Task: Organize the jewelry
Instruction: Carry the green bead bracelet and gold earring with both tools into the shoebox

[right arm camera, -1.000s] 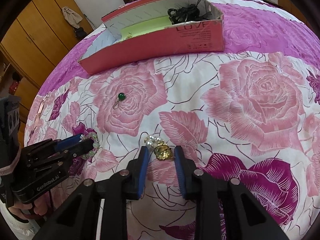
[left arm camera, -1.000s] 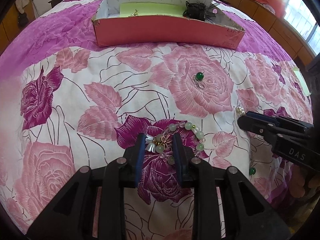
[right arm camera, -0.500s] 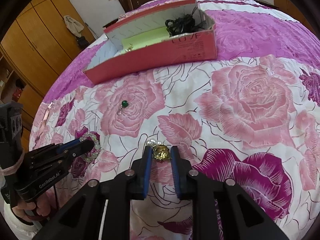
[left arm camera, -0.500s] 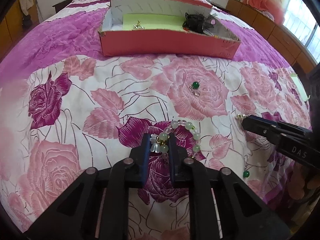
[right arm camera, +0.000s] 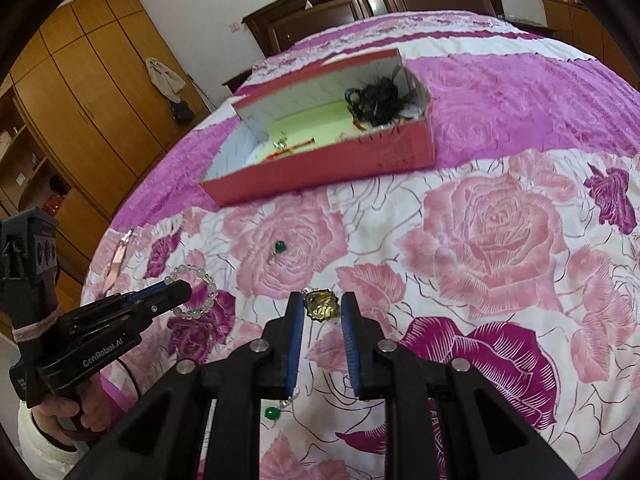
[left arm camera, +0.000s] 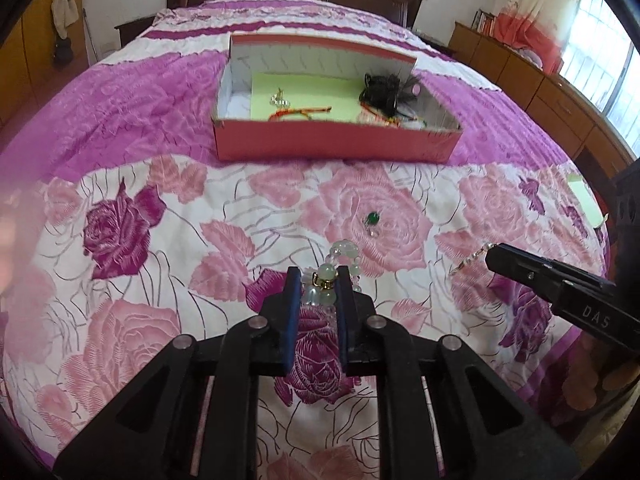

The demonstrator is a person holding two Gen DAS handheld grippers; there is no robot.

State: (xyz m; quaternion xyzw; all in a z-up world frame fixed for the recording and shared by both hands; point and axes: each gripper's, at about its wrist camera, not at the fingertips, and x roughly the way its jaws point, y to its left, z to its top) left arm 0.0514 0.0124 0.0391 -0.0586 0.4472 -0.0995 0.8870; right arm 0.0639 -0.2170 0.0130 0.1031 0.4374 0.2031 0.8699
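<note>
While both grippers rise since a second ago, left gripper (left arm camera: 319,280) pinches bead bracelet (left arm camera: 337,266), right gripper (right arm camera: 322,307) pinches gold pendant (right arm camera: 322,306); box (left arm camera: 332,148) at 12 o'clock, seemingly unmoved.

- Two grippers: the left gripper (left arm camera: 319,280) and the right gripper (right arm camera: 322,305).
- One box (left arm camera: 336,148), red, on one bedspread (left arm camera: 160,216).
- One bead bracelet (right arm camera: 196,292), pale green.
- One gold brooch (right arm camera: 322,306), on a chain with a green bead.
- One loose green pendant (left arm camera: 373,219).
- One black tangle (left arm camera: 384,92) in the box.
- One red cord (left arm camera: 300,112) beside it.
- One hand (right arm camera: 60,412) visible.
</note>
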